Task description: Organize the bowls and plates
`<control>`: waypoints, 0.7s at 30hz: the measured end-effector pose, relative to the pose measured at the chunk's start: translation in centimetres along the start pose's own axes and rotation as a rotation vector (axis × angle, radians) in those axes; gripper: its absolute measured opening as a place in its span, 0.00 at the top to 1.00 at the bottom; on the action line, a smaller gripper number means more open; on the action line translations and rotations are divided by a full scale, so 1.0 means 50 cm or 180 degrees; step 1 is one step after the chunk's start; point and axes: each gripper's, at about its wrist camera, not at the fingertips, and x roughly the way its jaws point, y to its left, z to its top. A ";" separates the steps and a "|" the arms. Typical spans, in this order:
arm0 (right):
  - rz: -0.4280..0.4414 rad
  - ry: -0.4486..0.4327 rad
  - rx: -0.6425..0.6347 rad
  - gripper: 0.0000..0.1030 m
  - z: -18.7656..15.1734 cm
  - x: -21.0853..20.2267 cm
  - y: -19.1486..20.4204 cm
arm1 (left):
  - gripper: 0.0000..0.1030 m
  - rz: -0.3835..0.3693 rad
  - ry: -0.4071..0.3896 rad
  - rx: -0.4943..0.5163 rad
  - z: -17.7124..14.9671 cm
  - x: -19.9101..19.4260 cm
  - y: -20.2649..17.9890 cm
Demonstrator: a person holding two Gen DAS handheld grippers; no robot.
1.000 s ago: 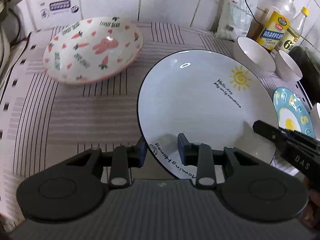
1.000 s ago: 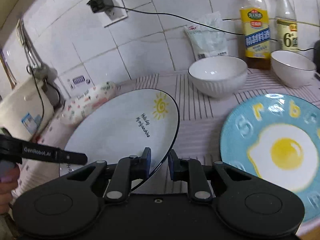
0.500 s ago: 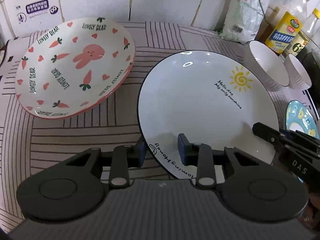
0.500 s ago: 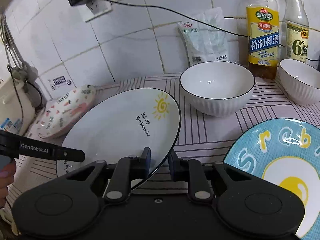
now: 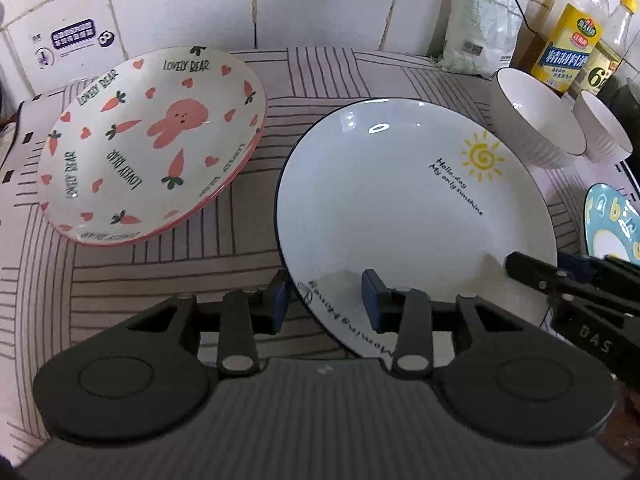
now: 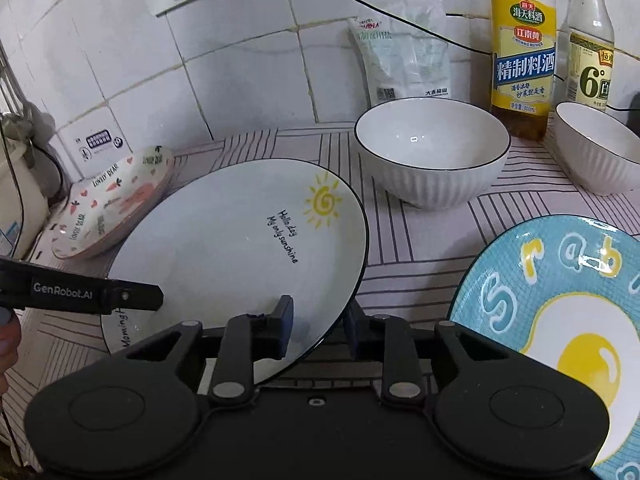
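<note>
A white plate with a yellow sun [image 5: 400,208] [image 6: 224,256] lies on the striped cloth, right of the bunny-and-carrot plate [image 5: 152,140] [image 6: 116,204]. My left gripper [image 5: 326,300] straddles its near left rim; the jaws are opening, with a gap between pads and rim. At the near right rim my right gripper [image 6: 318,330] is also opening, the rim loose between its pads. Each gripper shows in the other's view: right gripper [image 5: 560,280], left gripper [image 6: 100,294].
Two white ribbed bowls [image 6: 432,152] [image 6: 596,148] stand behind the sun plate to the right. A blue fried-egg plate [image 6: 560,320] lies at the near right. Bottles [image 6: 522,52] and a white bag [image 6: 404,52] line the tiled wall. A white appliance [image 6: 16,208] stands far left.
Both grippers carried the sun plate leftward toward the bunny plate and slightly down. Since half a second ago both pairs of jaws have widened off the rim.
</note>
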 end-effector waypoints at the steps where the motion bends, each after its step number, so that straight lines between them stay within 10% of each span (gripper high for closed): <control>1: -0.0038 0.0014 -0.0038 0.67 0.001 -0.006 0.005 | 0.61 0.0021 -0.0004 -0.0012 -0.003 -0.006 0.000; 21: -0.0273 -0.0395 0.0036 0.51 -0.069 -0.325 -0.130 | 0.51 -0.0301 -0.0356 0.0434 -0.035 -0.182 -0.188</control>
